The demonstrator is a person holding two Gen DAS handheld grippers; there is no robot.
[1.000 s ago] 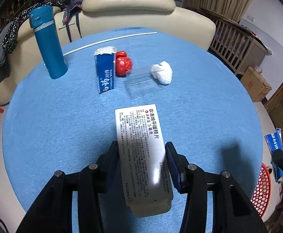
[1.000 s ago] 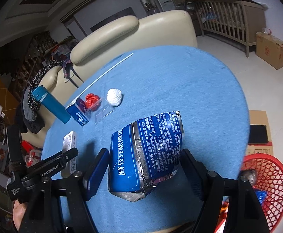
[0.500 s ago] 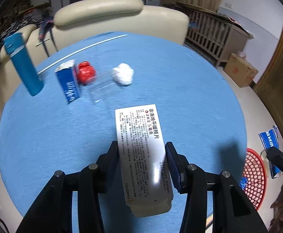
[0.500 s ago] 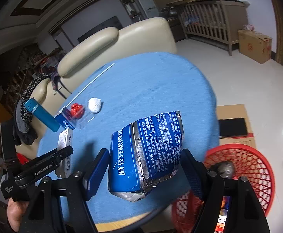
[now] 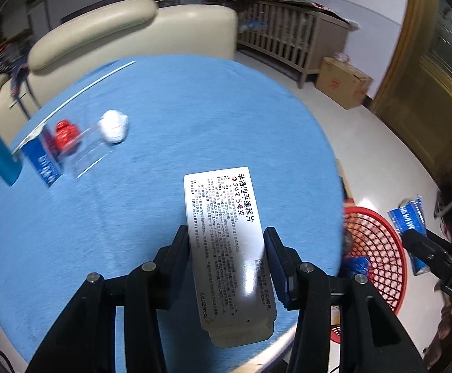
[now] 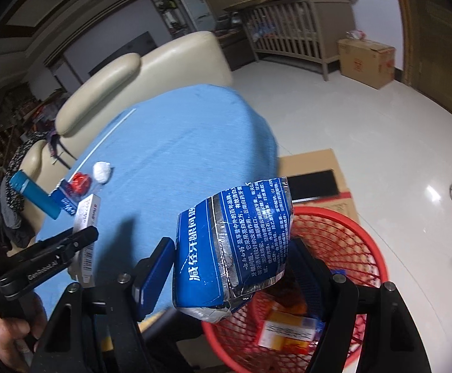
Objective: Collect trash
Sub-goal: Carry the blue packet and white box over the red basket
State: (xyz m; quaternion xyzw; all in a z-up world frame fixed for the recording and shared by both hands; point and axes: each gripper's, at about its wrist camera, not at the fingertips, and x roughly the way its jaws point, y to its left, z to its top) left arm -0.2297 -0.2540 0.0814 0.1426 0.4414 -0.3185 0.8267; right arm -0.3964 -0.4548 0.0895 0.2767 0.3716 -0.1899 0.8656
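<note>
"AstraZeneca" reads along the white box clamped in the left gripper at lower centre. The right gripper grips a blue packet with Chinese print, above the red basket at lower right. Blue table behind.

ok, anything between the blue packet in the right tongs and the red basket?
Nothing visible. The blue packet held in the right tongs already hangs over the near rim of the red basket. Below it the basket's open top shows only trash already inside. The table edge lies to the left, clear of the drop.
</note>
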